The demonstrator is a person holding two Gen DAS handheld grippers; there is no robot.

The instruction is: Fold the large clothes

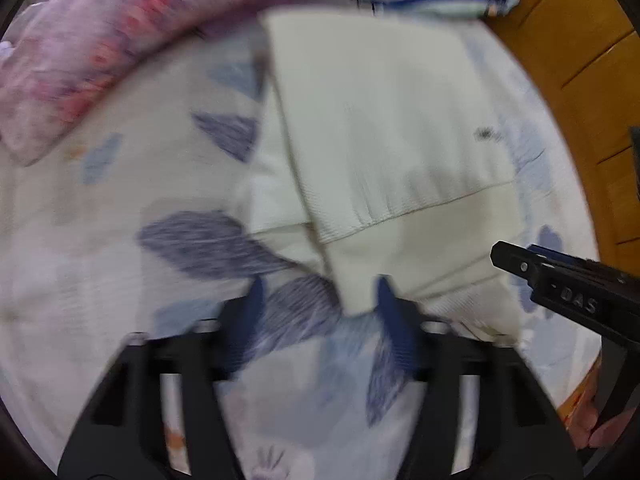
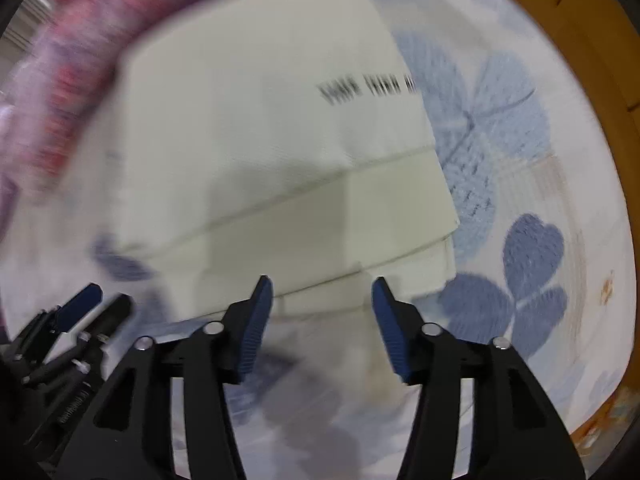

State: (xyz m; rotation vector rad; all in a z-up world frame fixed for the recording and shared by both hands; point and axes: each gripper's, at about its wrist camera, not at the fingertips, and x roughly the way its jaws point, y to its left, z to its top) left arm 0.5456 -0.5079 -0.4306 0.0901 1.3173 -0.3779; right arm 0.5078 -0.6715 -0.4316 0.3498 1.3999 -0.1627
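Near the bed's (image 2: 520, 168) wooden edge, my left gripper (image 1: 318, 300) and right gripper (image 2: 322, 300) gape, empty; the cream garment (image 2: 280, 140) looks folded, needing tidying.

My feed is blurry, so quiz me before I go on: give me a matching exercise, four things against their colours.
Things:
1. garment
2. bedsheet
3. quilt
4. pads of the left tongs

Colours:
A. dark blue
B. pink and purple with red patches
C. plain cream-white
D. white with blue leaf prints

Pairs: 1-C, 2-D, 3-B, 4-A
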